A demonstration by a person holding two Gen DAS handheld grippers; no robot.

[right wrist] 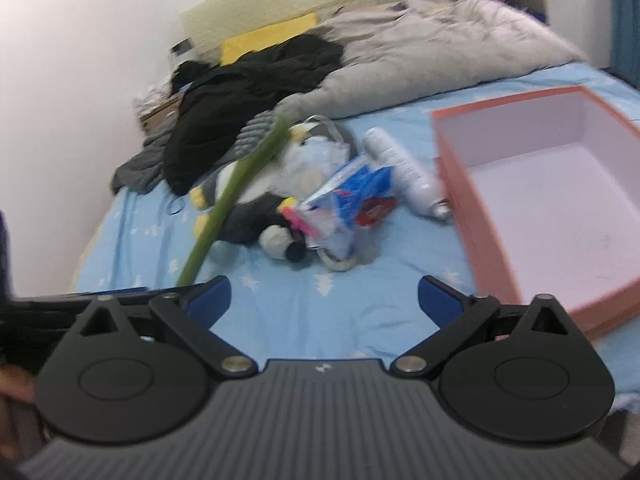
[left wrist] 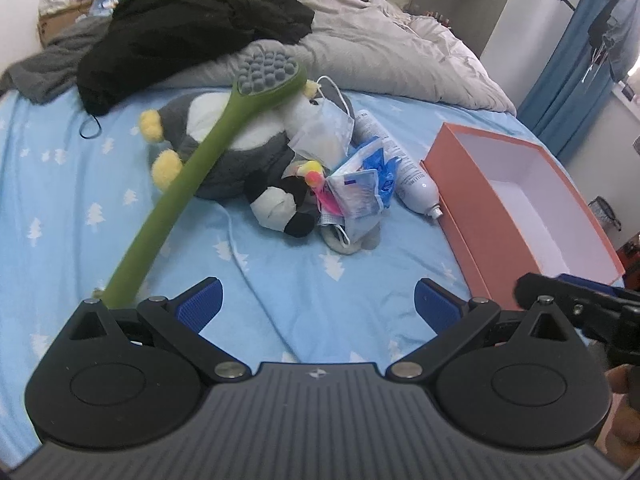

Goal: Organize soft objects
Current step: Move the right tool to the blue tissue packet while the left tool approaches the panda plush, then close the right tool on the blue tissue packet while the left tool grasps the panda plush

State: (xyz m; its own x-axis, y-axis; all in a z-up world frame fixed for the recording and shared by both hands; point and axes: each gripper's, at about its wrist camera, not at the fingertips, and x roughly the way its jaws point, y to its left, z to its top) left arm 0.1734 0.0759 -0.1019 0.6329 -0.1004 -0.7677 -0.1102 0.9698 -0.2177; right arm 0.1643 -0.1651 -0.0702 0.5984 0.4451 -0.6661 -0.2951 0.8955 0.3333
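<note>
Blue bed sheet (left wrist: 280,280) carries a loose pile mid-frame, both grippers' fingers (left wrist: 200,304) wide and empty, so grabbing the plush penguin (left wrist: 224,148) risks snagging the green brush (left wrist: 192,168) lying across it.

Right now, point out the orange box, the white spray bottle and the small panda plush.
orange box (left wrist: 460,184), left wrist view, near outer wall.
white spray bottle (left wrist: 416,178), left wrist view, body.
small panda plush (left wrist: 276,204), left wrist view, white belly.

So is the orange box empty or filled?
Empty: the box shows only its bare white floor and walls in both views.
</note>
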